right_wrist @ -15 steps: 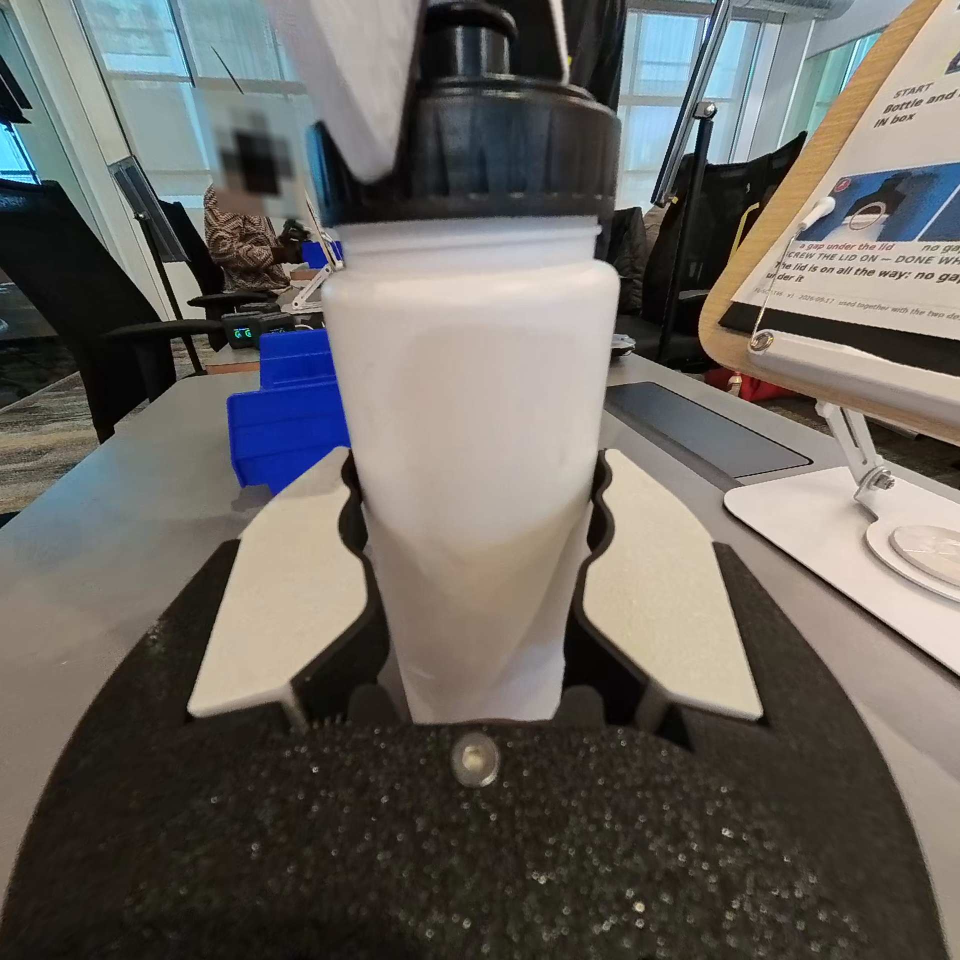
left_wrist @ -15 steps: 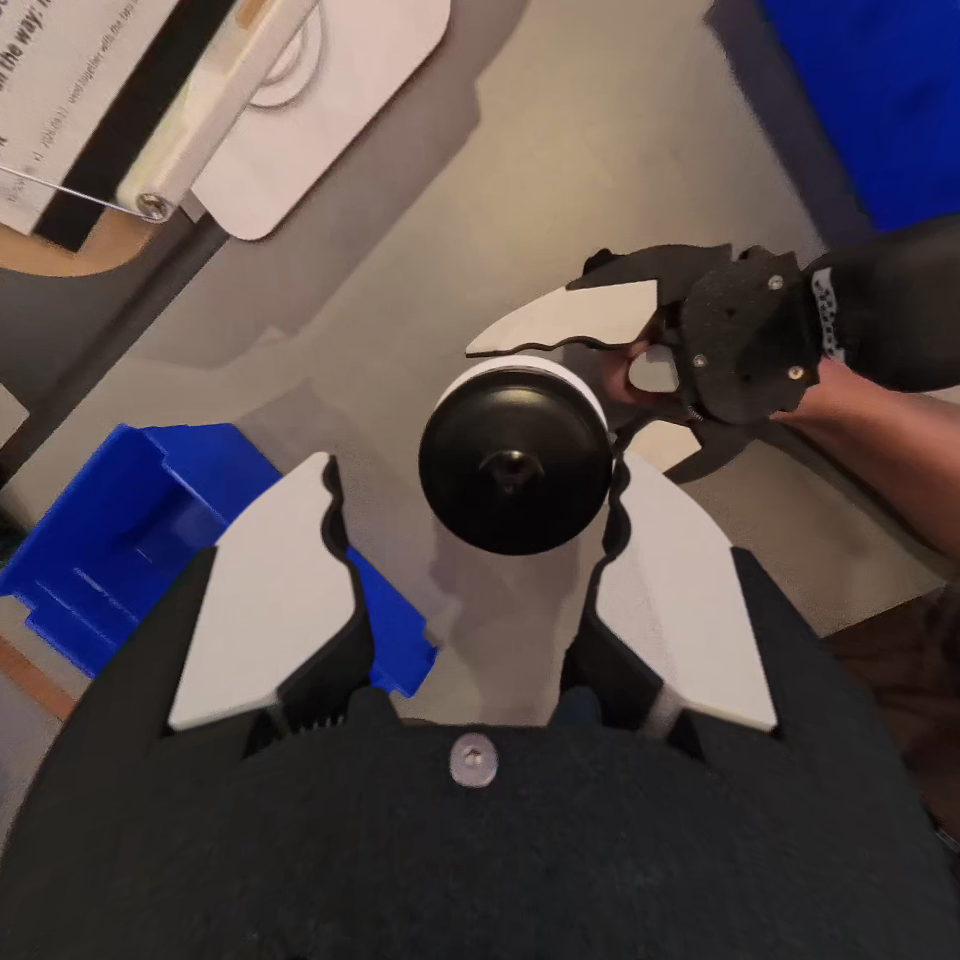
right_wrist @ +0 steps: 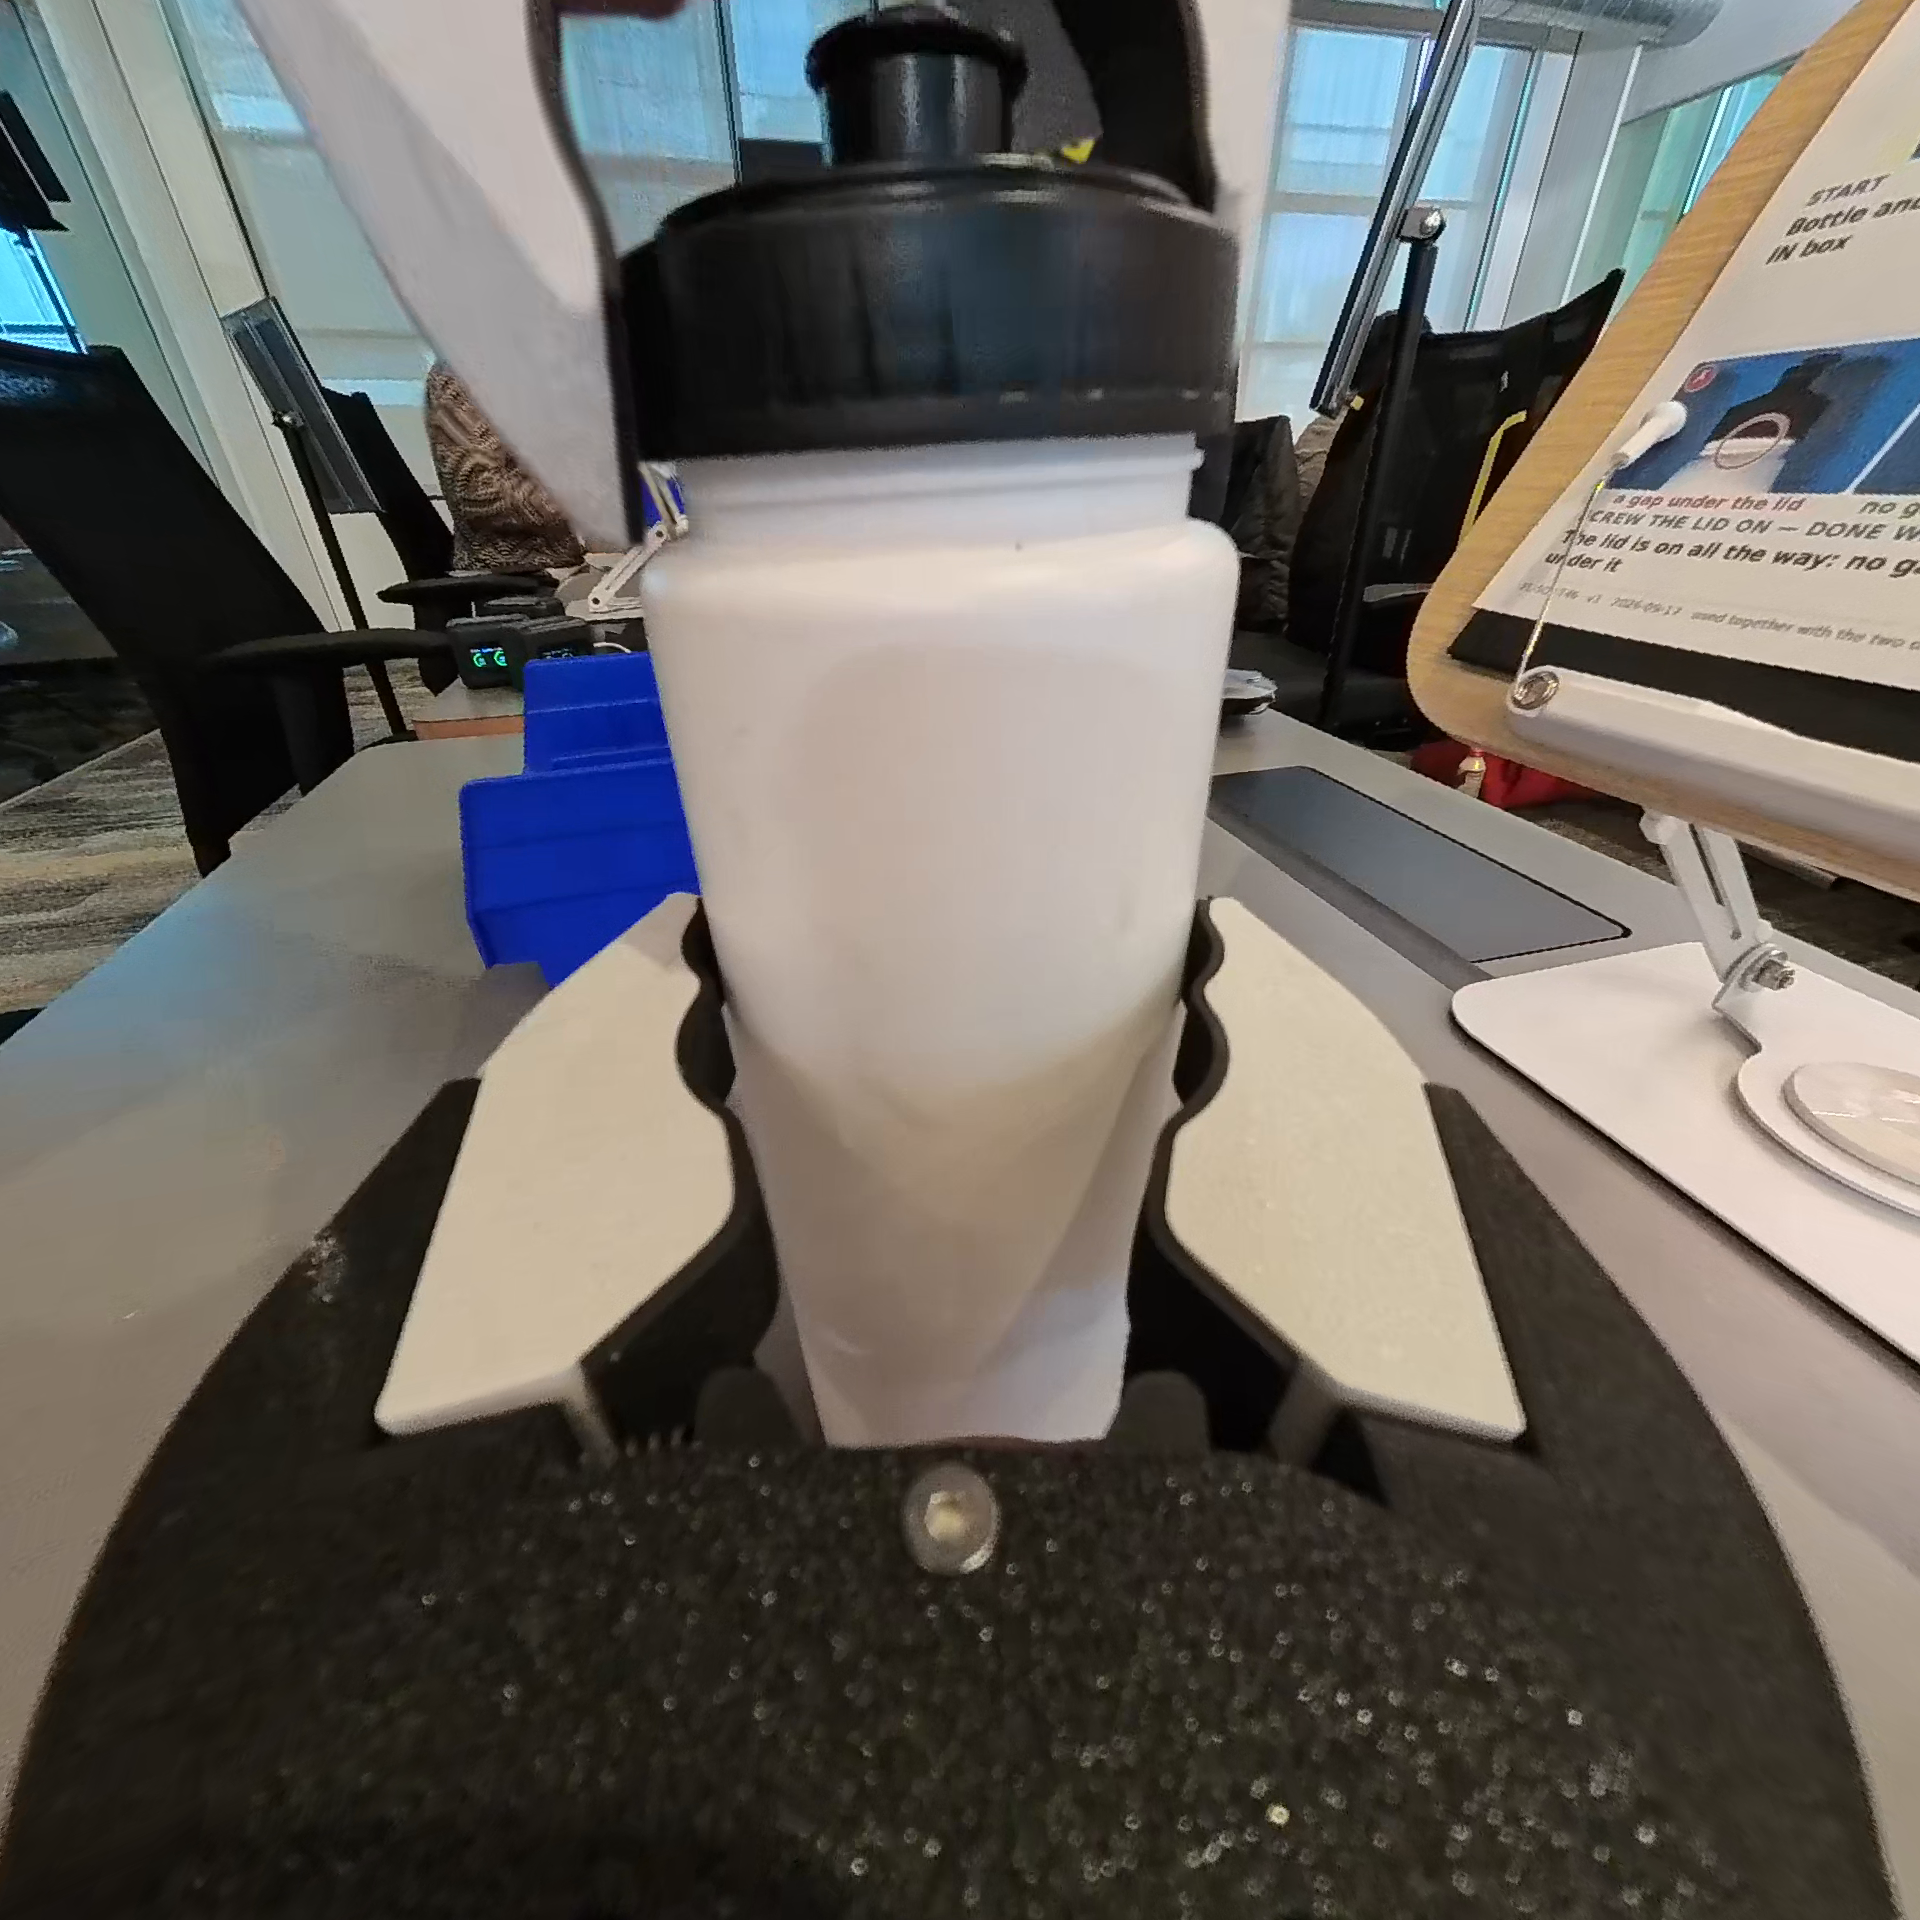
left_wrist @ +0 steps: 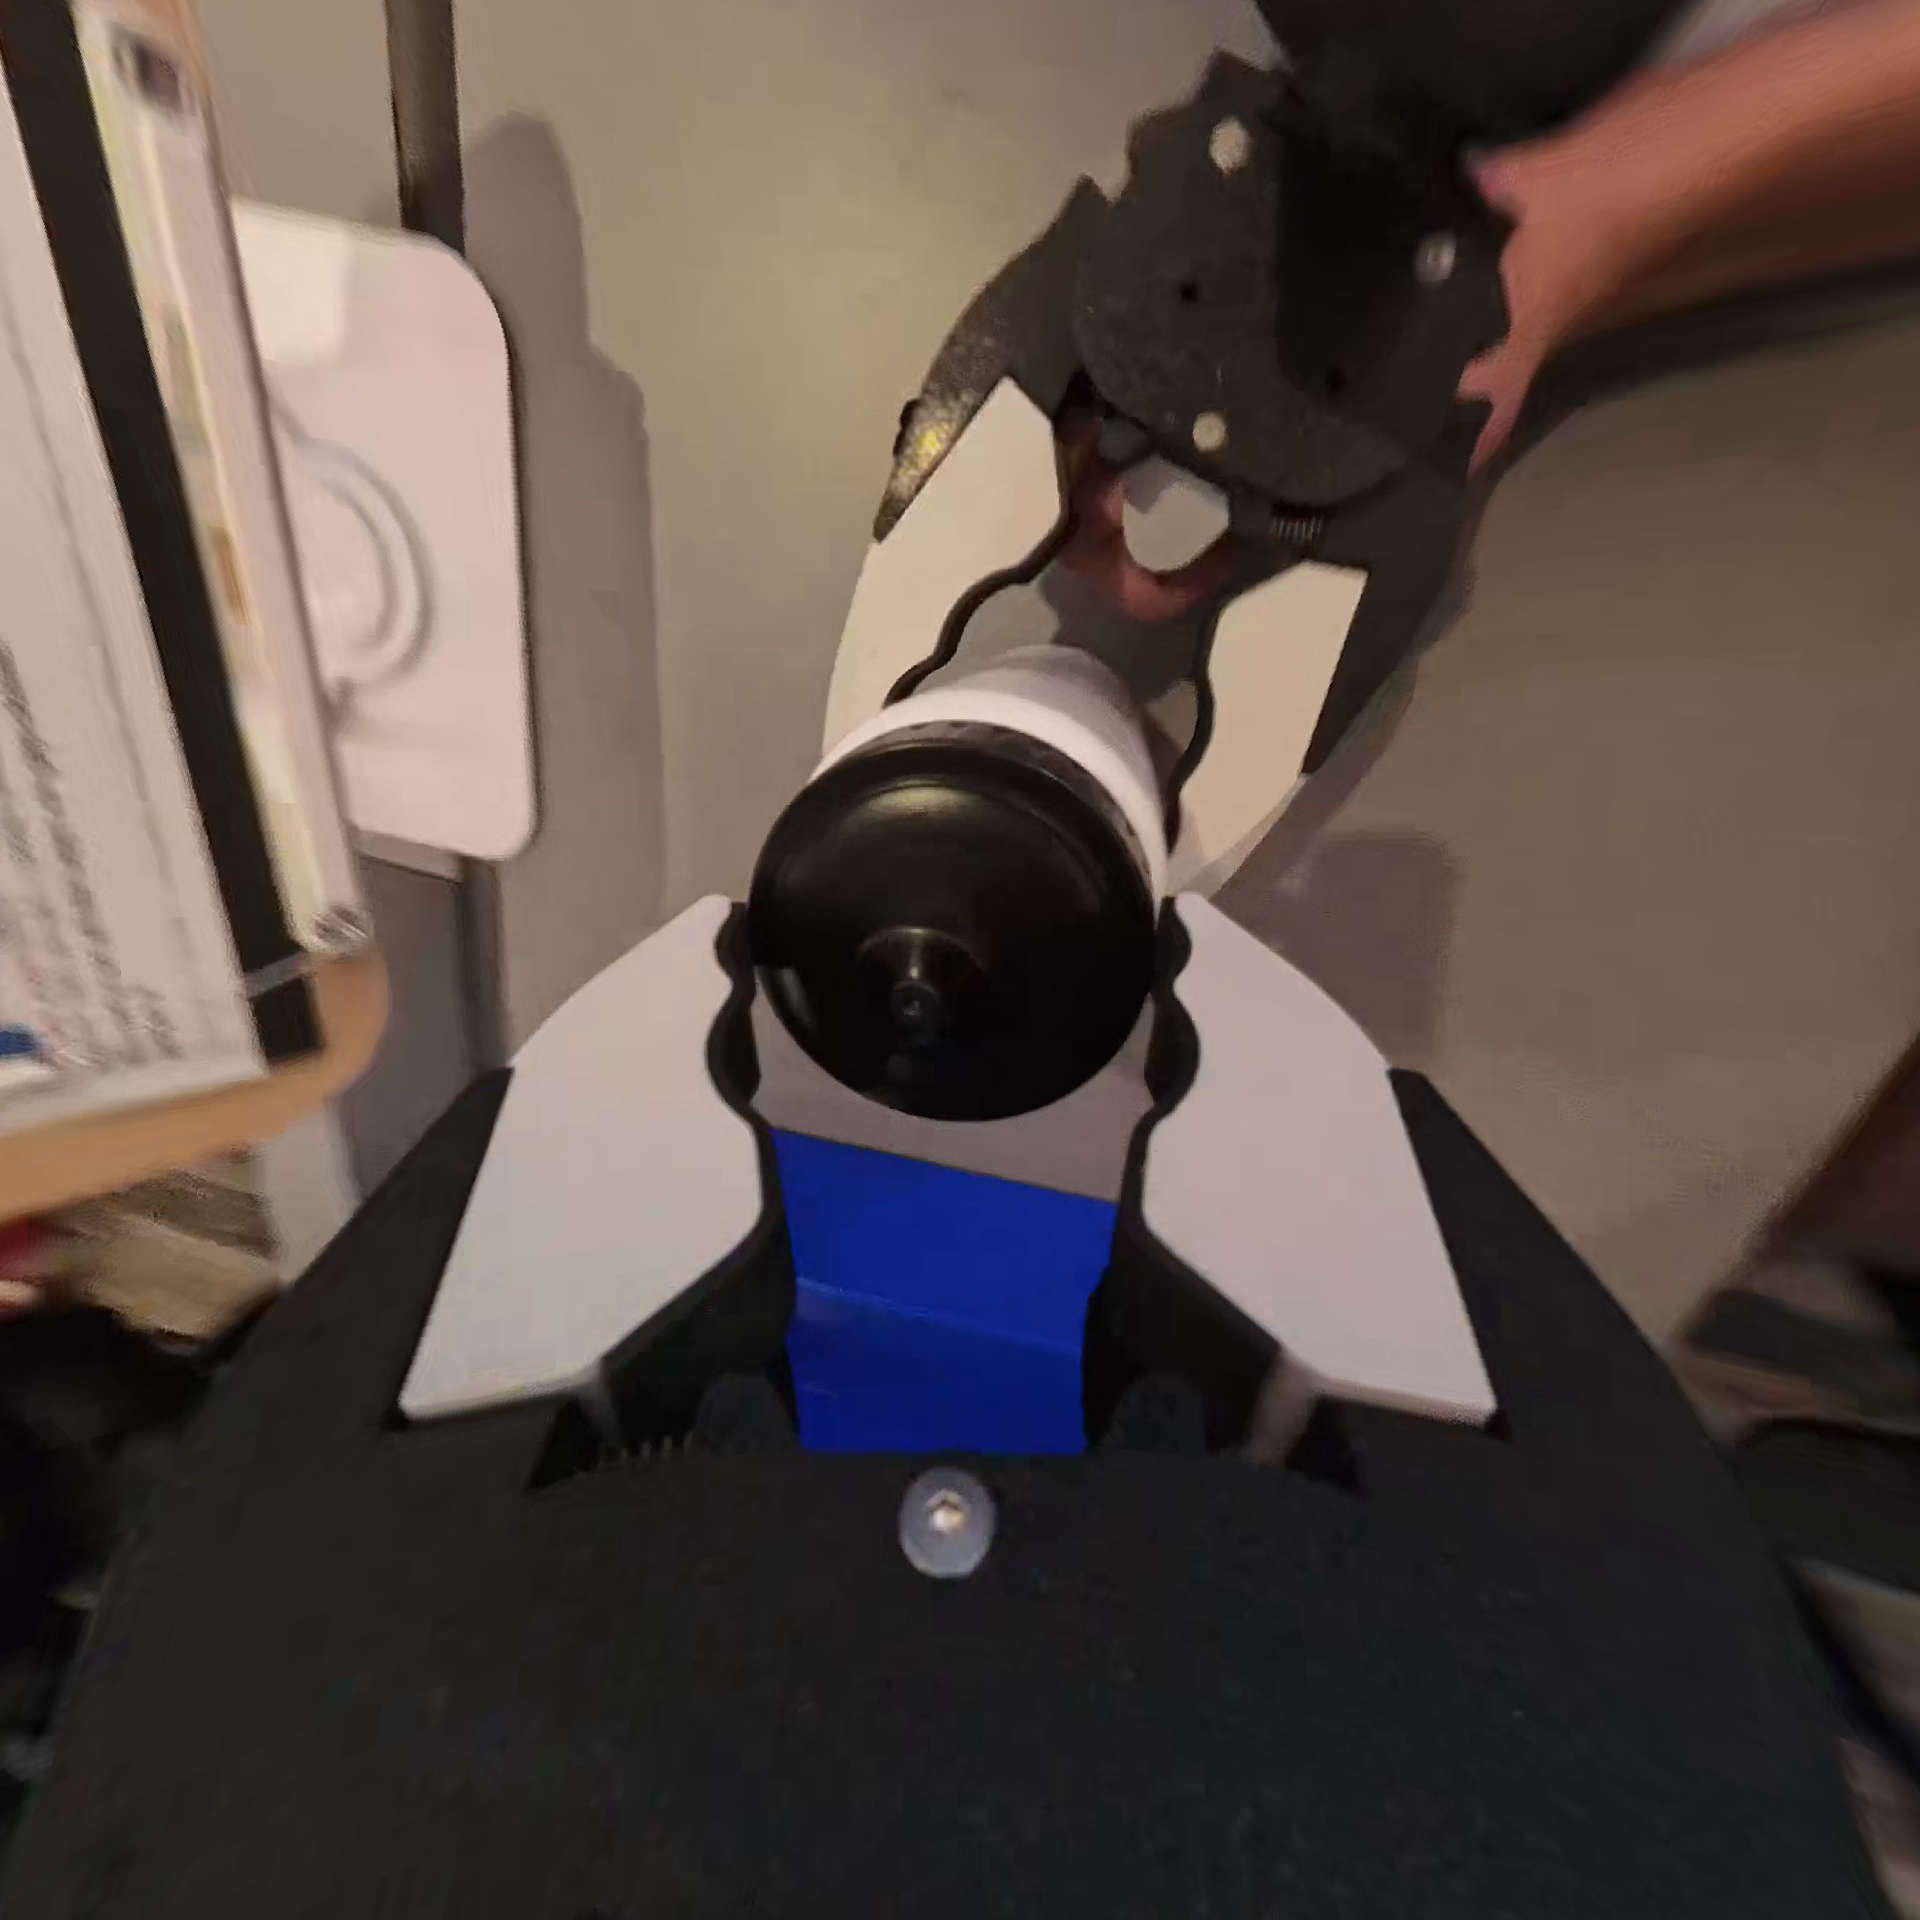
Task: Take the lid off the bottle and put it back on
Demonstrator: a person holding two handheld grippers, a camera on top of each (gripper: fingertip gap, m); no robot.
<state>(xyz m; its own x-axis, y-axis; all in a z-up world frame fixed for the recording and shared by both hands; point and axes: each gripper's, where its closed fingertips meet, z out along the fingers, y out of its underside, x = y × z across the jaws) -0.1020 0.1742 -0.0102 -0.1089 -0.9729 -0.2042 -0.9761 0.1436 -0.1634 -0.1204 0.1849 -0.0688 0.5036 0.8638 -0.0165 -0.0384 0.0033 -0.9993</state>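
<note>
The white, smooth-walled plastic bottle (right_wrist: pixel 935 831) stood upright at the centre of the right wrist view, its lower body clamped between the wavy black pads (right_wrist: pixel 707 997) of the right gripper (right_wrist: pixel 945 987), which pressed on both flanks. Its black, ribbed screw lid (left_wrist: pixel 951 935) with a stubby spout sat on the neck, and in the left wrist view the left gripper (left_wrist: pixel 951 971) had closed around that lid's rim from above, both scalloped pads touching its sides (the frame was blurred, so how firmly could not be told). A thin band of the white neck showed beneath the lid in the right wrist view, so the lid was probably not seated fully down. The likeliest failure was slip: the lid's glossy dome and shallow ribs offered little bite, and a twist could turn the pads around it instead. A hard twist could also spin the slick, slightly squashy bottle within the right gripper's hold, or tip it toward the blue moulded plastic bin (right_wrist: pixel 571 831) at middle left. The matte grey tabletop (right_wrist: pixel 208 1039) lay beneath.
</note>
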